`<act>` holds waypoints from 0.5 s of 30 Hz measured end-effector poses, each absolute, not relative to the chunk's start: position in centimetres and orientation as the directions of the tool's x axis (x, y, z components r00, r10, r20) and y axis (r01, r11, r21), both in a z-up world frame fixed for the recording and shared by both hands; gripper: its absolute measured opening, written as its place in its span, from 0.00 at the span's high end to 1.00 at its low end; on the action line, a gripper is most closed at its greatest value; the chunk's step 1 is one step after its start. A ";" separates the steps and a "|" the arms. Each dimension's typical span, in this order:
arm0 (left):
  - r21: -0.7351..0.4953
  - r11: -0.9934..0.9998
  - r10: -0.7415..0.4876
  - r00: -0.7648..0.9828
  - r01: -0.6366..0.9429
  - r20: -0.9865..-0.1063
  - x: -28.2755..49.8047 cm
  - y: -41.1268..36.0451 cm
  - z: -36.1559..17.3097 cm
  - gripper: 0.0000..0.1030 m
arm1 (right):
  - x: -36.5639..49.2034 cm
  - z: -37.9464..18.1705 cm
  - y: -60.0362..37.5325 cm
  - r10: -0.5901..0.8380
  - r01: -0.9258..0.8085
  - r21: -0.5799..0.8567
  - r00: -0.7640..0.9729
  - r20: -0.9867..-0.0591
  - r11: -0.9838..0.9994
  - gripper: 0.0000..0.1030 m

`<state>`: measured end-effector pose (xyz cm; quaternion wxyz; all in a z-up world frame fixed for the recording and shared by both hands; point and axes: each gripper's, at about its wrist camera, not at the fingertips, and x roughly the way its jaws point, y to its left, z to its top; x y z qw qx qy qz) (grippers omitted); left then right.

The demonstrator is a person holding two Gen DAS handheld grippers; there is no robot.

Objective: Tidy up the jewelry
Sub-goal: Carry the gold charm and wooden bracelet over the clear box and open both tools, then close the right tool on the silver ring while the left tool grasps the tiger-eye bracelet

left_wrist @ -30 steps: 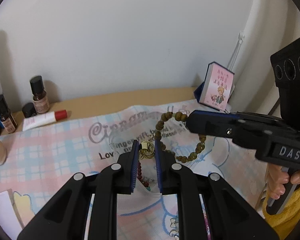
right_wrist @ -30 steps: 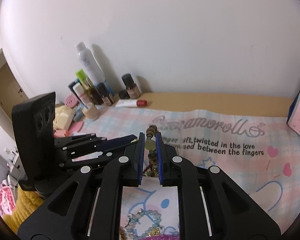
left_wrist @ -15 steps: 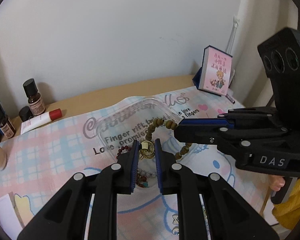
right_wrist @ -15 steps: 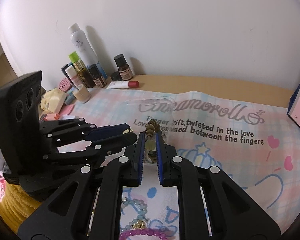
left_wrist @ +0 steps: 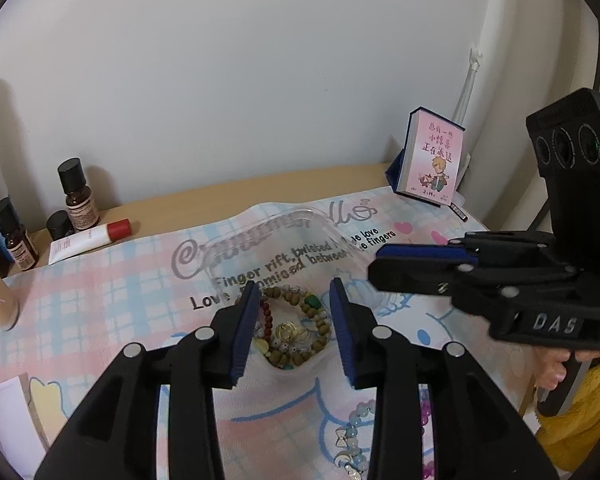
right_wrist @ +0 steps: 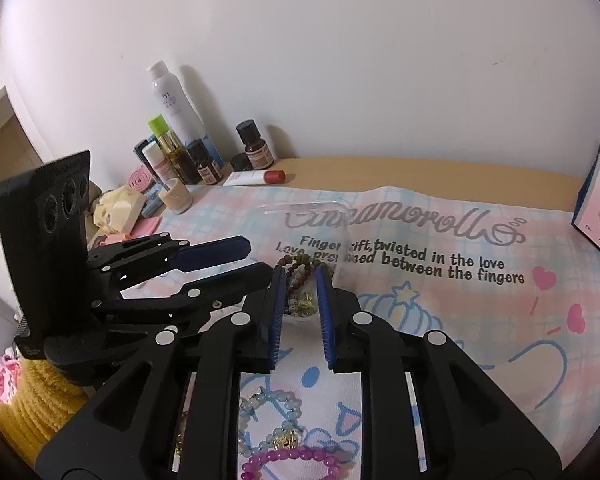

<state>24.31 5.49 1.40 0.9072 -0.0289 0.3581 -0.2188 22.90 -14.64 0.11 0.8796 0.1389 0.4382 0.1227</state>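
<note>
A clear plastic box (left_wrist: 308, 216) (right_wrist: 300, 206) lies on the printed mat. In it rest a brown wooden bead bracelet (left_wrist: 320, 322) (right_wrist: 296, 264), a gold charm (left_wrist: 288, 330) and dark red beads (left_wrist: 267, 318). My left gripper (left_wrist: 294, 292) (right_wrist: 258, 260) hovers over the box, its jaws opening, with nothing pressed between them. My right gripper (right_wrist: 299, 276) (left_wrist: 374, 266) sits beside it at the box's right, jaws parting slightly and empty. A light blue bracelet (right_wrist: 276, 408) (left_wrist: 352, 436) and a purple one (right_wrist: 296, 458) lie on the mat nearer to me.
Bottles (right_wrist: 176, 116) and a red-capped tube (left_wrist: 90, 238) crowd the back left along the wall. A pink booklet (left_wrist: 432, 160) stands at the back right. A beige jar (right_wrist: 176, 196) sits on the mat's left edge. A yellow fuzzy sleeve (left_wrist: 572, 412) holds the right gripper.
The wooden bracelet with its gold charm, held up by both grippers before, now lies in the clear box. Both pairs of jaws have parted, the left more widely.
</note>
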 end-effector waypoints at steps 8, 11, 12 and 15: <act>-0.172 0.895 -0.423 0.663 0.411 -0.617 20.6 6.2 2.0 0.63 | 18.5 2.5 -15.3 0.384 -0.166 0.366 0.634 -0.671 0.916 0.69; -0.144 0.894 -0.414 0.659 0.425 -0.628 18.5 6.2 1.6 0.62 | 16.2 2.6 -15.3 0.383 -0.178 0.355 0.629 -0.677 0.918 0.69; -0.139 0.893 -0.411 0.654 0.427 -0.635 17.9 6.1 1.3 0.62 | 15.5 2.5 -15.4 0.383 -0.174 0.356 0.622 -0.683 0.918 0.69; -0.113 0.881 -0.409 0.622 0.458 -0.668 15.8 5.7 0.1 0.61 | 13.3 1.3 -15.7 0.380 -0.167 0.353 0.588 -0.714 0.921 0.69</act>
